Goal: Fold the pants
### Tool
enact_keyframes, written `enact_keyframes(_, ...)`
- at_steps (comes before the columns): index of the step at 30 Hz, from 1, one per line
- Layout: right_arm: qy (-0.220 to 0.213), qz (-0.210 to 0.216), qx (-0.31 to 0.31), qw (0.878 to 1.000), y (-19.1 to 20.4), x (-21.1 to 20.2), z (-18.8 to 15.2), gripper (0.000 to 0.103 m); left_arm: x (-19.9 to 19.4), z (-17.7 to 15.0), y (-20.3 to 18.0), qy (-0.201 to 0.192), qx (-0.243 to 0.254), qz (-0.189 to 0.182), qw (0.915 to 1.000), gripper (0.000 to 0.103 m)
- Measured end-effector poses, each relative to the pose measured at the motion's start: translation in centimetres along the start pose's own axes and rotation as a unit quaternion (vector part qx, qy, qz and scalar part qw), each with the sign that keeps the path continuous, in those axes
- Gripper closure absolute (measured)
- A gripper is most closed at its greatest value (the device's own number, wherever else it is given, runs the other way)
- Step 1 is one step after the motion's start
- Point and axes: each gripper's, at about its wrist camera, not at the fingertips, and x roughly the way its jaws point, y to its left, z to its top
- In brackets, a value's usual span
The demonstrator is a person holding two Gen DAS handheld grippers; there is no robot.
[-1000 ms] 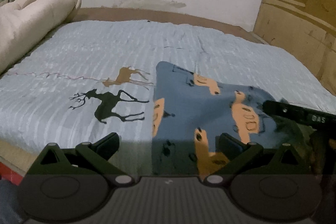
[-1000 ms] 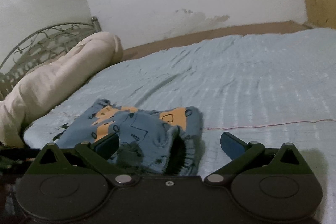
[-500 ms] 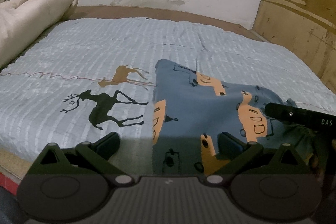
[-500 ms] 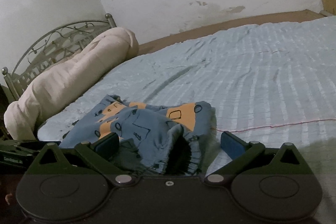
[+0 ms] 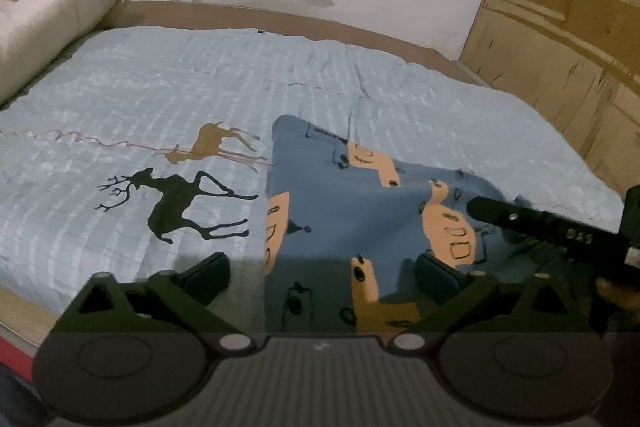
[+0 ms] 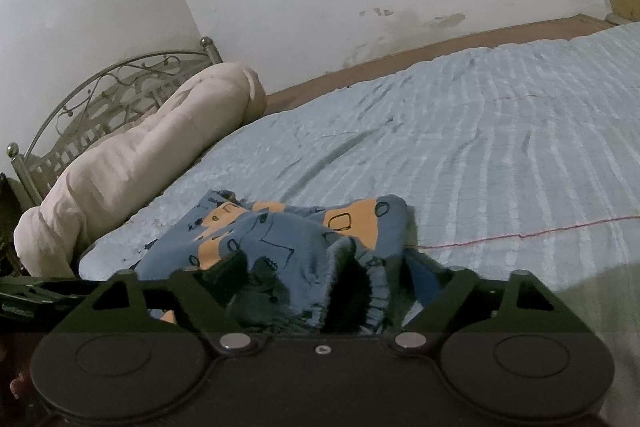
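Left hand-held gripper point(image 5: 322, 273) is closing, the pants' point(image 5: 340, 211) edge between its jaws, at the bed's point(image 5: 200, 75) near edge. Right hand-held gripper point(image 6: 332, 277) is closing around the pants' point(image 6: 280, 231) bunched end, not yet pinching.

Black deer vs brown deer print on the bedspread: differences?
Colour: the black deer is a dark silhouette; the brown deer is tan. Size in view: the black deer looks larger, the brown deer smaller and farther up the bedspread. Antlers: plain on the black deer; none discernible on the brown deer. Both lie just left of the pants.
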Motion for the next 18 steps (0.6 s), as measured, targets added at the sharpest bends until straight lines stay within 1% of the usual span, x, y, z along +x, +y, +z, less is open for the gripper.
enact_keyframes(1,-0.001,-0.001,0.003,1.000,-0.1,-0.1,0.0,0.029,0.0,0.1,0.1,0.001,-0.003,-0.002,1.0000,0.011)
enact_keyframes(3,-0.004,-0.002,0.010,1.000,-0.3,-0.3,-0.1,0.033,-0.2,0.1,0.3,0.000,-0.010,-0.006,0.9999,0.020)
enact_keyframes(4,-0.006,-0.002,0.014,1.000,-0.5,-0.4,-0.2,0.036,-0.2,0.1,0.4,0.000,-0.014,-0.007,0.9999,0.023)
enact_keyframes(5,-0.007,-0.002,0.017,1.000,-0.5,-0.4,-0.2,0.037,-0.3,0.1,0.5,-0.001,-0.018,-0.009,0.9998,0.029)
enact_keyframes(6,-0.007,-0.003,0.018,1.000,-0.5,-0.5,-0.2,0.040,-0.3,0.2,0.6,-0.001,-0.021,-0.011,0.9997,0.037)
enact_keyframes(7,-0.007,-0.003,0.017,1.000,-0.4,-0.5,-0.3,0.045,-0.2,0.2,0.5,-0.001,-0.024,-0.011,0.9997,0.042)
enact_keyframes(8,-0.006,-0.003,0.016,1.000,-0.4,-0.5,-0.4,0.047,-0.2,0.3,0.5,0.000,-0.026,-0.008,0.9996,0.050)
enact_keyframes(10,-0.008,-0.004,0.012,1.000,-0.1,-0.7,-0.5,0.054,-0.3,0.3,0.6,-0.001,-0.028,-0.004,0.9996,0.057)
enact_keyframes(11,-0.010,-0.006,0.012,1.000,0.0,-0.8,-0.5,0.055,-0.3,0.4,0.7,0.000,-0.030,-0.004,0.9995,0.068)
enact_keyframes(12,-0.013,-0.008,0.011,1.000,0.1,-0.9,-0.5,0.058,-0.3,0.4,0.7,-0.001,-0.031,-0.002,0.9995,0.073)
enact_keyframes(13,-0.016,-0.010,0.010,1.000,0.2,-1.0,-0.5,0.062,-0.4,0.4,0.7,-0.002,-0.031,-0.002,0.9995,0.076)
enact_keyframes(15,-0.023,-0.014,0.009,1.000,0.3,-1.2,-0.7,0.071,-0.6,0.6,0.7,-0.005,-0.030,-0.002,0.9995,0.086)
enact_keyframes(16,-0.025,-0.013,0.010,1.000,0.4,-1.3,-0.7,0.072,-0.7,0.7,0.6,-0.008,-0.028,-0.001,0.9996,0.088)
enact_keyframes(18,-0.034,-0.012,0.010,0.999,0.5,-1.6,-0.6,0.081,-1.1,1.0,0.5,-0.016,-0.022,-0.001,0.9996,0.096)
